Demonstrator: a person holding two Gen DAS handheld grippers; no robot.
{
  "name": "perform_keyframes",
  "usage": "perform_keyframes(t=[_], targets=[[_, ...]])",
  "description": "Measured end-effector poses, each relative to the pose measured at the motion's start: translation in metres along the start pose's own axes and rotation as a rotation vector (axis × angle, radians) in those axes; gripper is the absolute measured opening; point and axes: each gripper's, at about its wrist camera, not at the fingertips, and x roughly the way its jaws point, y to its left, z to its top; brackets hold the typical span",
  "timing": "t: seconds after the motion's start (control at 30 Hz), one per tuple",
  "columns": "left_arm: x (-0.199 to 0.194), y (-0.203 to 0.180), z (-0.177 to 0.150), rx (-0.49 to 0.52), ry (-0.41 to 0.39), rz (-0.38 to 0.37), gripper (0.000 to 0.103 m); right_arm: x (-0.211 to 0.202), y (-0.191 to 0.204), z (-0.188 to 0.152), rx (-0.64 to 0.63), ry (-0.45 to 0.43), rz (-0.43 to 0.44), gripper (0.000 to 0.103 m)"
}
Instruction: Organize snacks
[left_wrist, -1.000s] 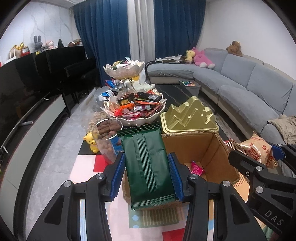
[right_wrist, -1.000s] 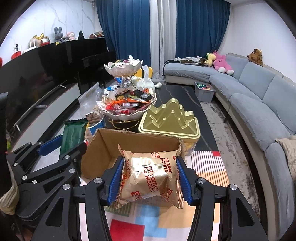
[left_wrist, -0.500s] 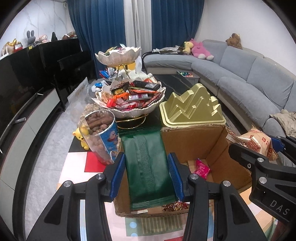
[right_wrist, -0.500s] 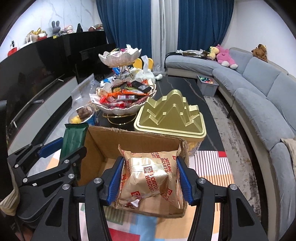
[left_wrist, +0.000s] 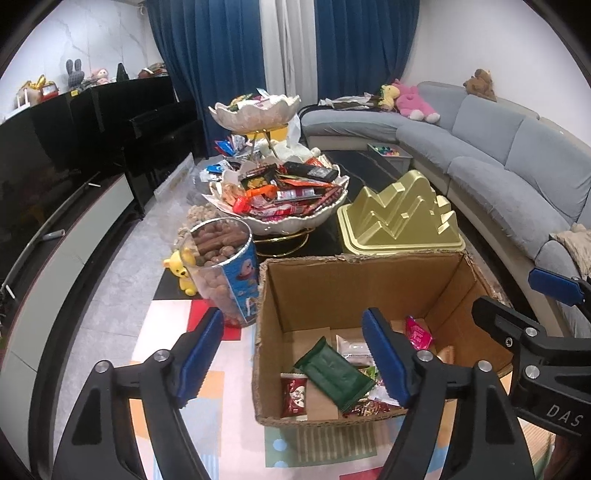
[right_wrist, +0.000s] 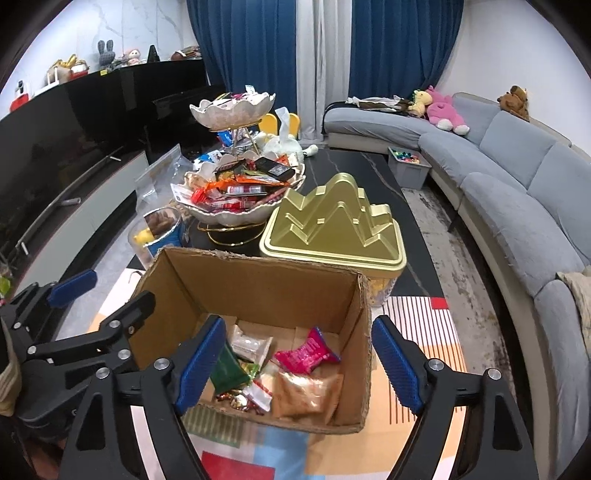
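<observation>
An open cardboard box (left_wrist: 354, 280) (right_wrist: 258, 284) stands in front of both grippers. The green packet (left_wrist: 334, 373) (right_wrist: 227, 371) lies loose on its floor among other snacks. The tan biscuit packet (right_wrist: 308, 391) lies there too, beside a pink packet (right_wrist: 306, 354) (left_wrist: 417, 334). My left gripper (left_wrist: 295, 358) hovers over the box's near left rim, its jaws opening, nothing between them. My right gripper (right_wrist: 299, 365) hovers over the box's near side, its jaws opening and empty. Each gripper shows at the edge of the other's view.
Behind the box stand a gold mountain-shaped tin (left_wrist: 402, 218) (right_wrist: 336, 225), a two-tier white bowl stand heaped with snacks (left_wrist: 280, 199) (right_wrist: 236, 195) and a clear tub of brown sweets (left_wrist: 225, 262). A grey sofa (left_wrist: 517, 166) runs along the right; a dark TV unit lines the left.
Both grippers opened. The green packet dropped out of the left one and the biscuit packet out of the right one; both now lie inside the box.
</observation>
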Motion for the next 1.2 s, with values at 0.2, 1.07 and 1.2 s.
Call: perform_keyframes(t=[0.2, 1.07, 1.2], targets=[[-0.023, 0.001, 0.001, 0.004, -0.026, 0.014, 0.083, -0.019, -0.001, -0.001, 0.010, -0.018, -0.009, 0.083], [-0.146, 0.002, -0.030, -0.011, -0.102, 0.048, 0.086, -0.142, 0.012, -0.028, 0.007, -0.150, -0.011, 0.087], [-0.159, 0.000, -0.041, -0.010, -0.108, 0.050, 0.087, -0.154, 0.012, -0.040, 0.005, -0.153, -0.009, 0.087]])
